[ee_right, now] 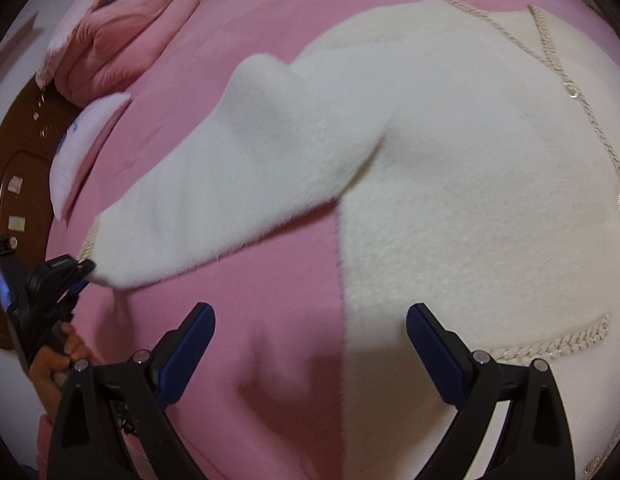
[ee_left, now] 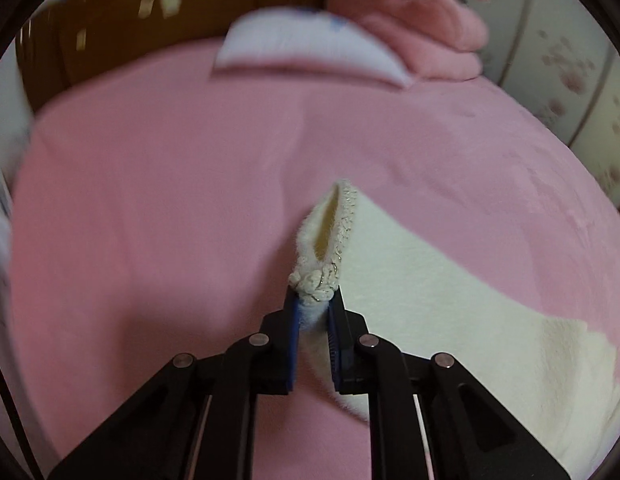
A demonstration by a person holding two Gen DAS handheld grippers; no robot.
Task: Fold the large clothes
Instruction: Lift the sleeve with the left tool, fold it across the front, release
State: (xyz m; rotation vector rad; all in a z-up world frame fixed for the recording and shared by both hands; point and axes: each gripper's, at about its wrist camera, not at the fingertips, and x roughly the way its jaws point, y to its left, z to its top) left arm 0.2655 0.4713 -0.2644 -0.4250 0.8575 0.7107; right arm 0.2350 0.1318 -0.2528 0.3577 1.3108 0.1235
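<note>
A white fuzzy cardigan (ee_right: 470, 160) with braided trim and round buttons lies spread on the pink bed (ee_right: 237, 312). Its sleeve (ee_right: 237, 184) stretches out to the left. My left gripper (ee_left: 314, 300) is shut on the sleeve's braided cuff (ee_left: 334, 232) and holds it just above the bed; it also shows in the right wrist view (ee_right: 75, 274). My right gripper (ee_right: 310, 316) is open and empty, above the cardigan's left side edge near the hem.
A folded pink quilt (ee_left: 414, 24) and a white pillow (ee_left: 310, 46) lie at the head of the bed against a brown wooden headboard (ee_left: 109, 24). A floral wardrobe door (ee_left: 570, 80) stands to the right.
</note>
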